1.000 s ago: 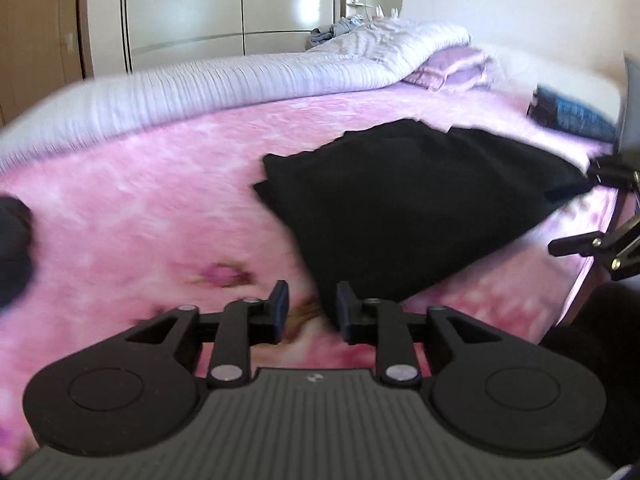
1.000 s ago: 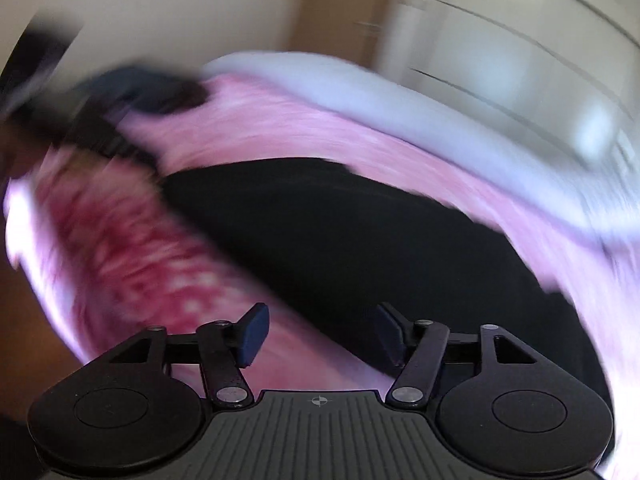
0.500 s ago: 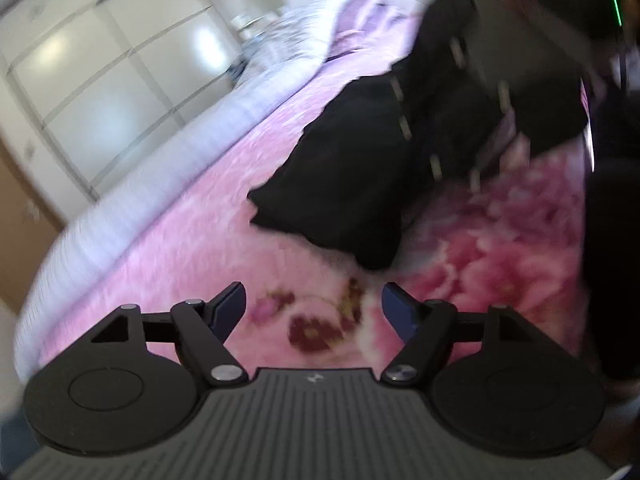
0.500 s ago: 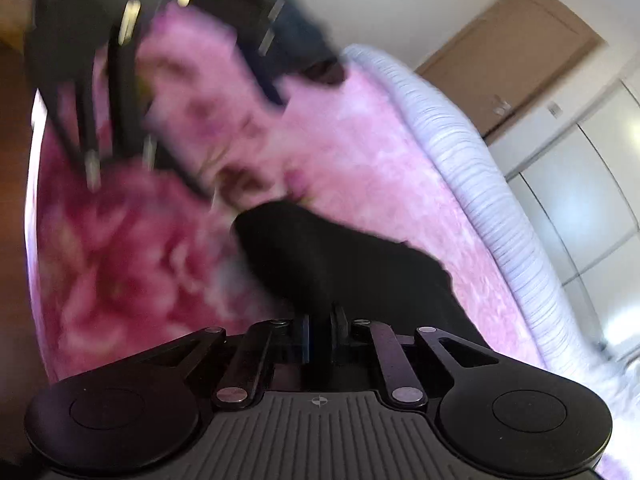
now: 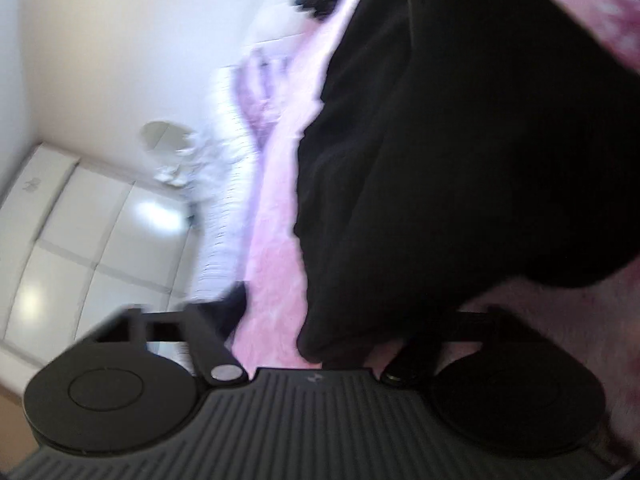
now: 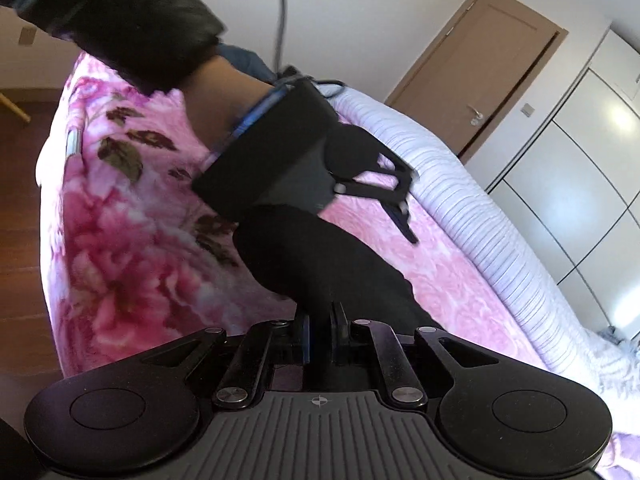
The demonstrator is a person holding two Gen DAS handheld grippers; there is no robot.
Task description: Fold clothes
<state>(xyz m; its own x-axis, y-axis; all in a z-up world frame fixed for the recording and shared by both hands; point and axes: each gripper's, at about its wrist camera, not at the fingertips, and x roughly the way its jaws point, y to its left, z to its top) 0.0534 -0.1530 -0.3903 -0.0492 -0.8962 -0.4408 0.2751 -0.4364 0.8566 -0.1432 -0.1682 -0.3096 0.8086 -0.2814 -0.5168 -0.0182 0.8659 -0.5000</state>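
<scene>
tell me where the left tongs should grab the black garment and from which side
Probably the loose lower edge of the black garment, the fold hanging lowest in front of the left tongs. Come straight in from the side where they are, since their fingers are spread around it. The right tongs are pinching another corner, so this grip would stretch the cloth between them over the pink blanket.

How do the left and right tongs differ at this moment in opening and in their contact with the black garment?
The right tongs are pinched shut on a fold of the black garment, while the left tongs stand spread open, clamping nothing. The right tongs appear sharp; the left tongs are motion-blurred and tilted sideways beside the garment above the pink floral blanket. Both share the same black build.
</scene>
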